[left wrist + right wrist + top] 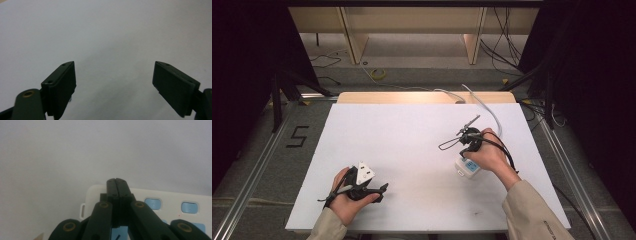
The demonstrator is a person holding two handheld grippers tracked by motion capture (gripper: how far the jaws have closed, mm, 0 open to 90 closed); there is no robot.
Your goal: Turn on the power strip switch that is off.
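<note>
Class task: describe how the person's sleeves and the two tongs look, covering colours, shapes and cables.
Both sleeves are beige. The left tongs have flat black rectangular pads on black links with brass-coloured pivots, topped by a grey three-cornered plate. The right tongs match, trailing a black cable.

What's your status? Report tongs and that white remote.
Left tongs open, over bare white table. Right tongs shut, tips pressed together above white remote. Nothing in the way.
</note>
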